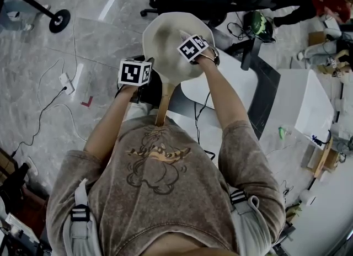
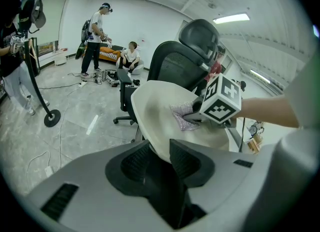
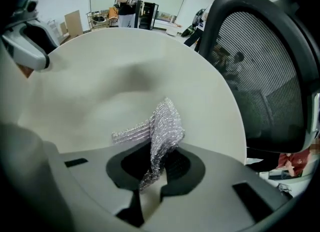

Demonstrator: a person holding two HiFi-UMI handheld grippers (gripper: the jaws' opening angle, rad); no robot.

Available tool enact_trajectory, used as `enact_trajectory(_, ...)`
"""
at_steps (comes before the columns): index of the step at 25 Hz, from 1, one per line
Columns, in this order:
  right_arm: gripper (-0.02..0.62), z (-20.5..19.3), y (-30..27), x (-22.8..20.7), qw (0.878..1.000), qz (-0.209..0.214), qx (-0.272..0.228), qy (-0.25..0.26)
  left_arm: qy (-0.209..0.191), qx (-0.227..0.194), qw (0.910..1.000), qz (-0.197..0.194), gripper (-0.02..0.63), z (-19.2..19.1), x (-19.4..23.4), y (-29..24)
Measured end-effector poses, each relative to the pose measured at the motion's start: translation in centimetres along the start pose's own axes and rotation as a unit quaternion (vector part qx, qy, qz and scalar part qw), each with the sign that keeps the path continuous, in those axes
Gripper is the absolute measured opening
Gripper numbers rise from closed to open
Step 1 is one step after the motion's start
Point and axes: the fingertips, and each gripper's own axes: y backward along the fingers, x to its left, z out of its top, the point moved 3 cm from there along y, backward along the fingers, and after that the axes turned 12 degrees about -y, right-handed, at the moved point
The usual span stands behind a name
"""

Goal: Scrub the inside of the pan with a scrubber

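Left tool [image 2: 159, 155] is clamped on the near rim of the cream pan [image 2: 160, 108], holding it tilted in the air. Right tool [image 3: 157, 165] pinches a silvery mesh scrubber [image 3: 166, 123] against the pan's inside. Scrubbing appears under way; next likely comes firm strokes across the bowl.

one pan [image 1: 163, 45], one scrubber [image 3: 165, 126], two grippers [image 2: 161, 159] [image 3: 155, 169]

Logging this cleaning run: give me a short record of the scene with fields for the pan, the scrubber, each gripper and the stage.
pan: cream pan, held up and tilted, wooden handle pointing back toward the person
scrubber: silver mesh scrubber, lying against the pan's inner surface
left gripper: left gripper, jaws closed on the pan's rim
right gripper: right gripper, jaws closed on the scrubber, inside the pan
stage: scrubber in place on the inside of the pan
behind: black office chair
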Motion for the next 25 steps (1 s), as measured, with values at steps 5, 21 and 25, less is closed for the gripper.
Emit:
enact_trajectory(5,0.066,-0.8,0.5,1.0,0.999,0.026,0.017,-0.023,-0.002,0.000,1.0000,0.000,0.140,0.0,0.0,0.0)
enact_trajectory(21,0.066,0.4,1.5,8.1,0.996,0.088,0.011,0.028,-0.005,0.007,0.9999,0.005,0.140,0.0,0.1,0.0)
enact_trajectory(25,0.064,1.5,1.6,10.4,0.995,0.067,-0.009,0.074,-0.005,0.011,0.9999,0.008,0.140,0.1,0.0,-0.1)
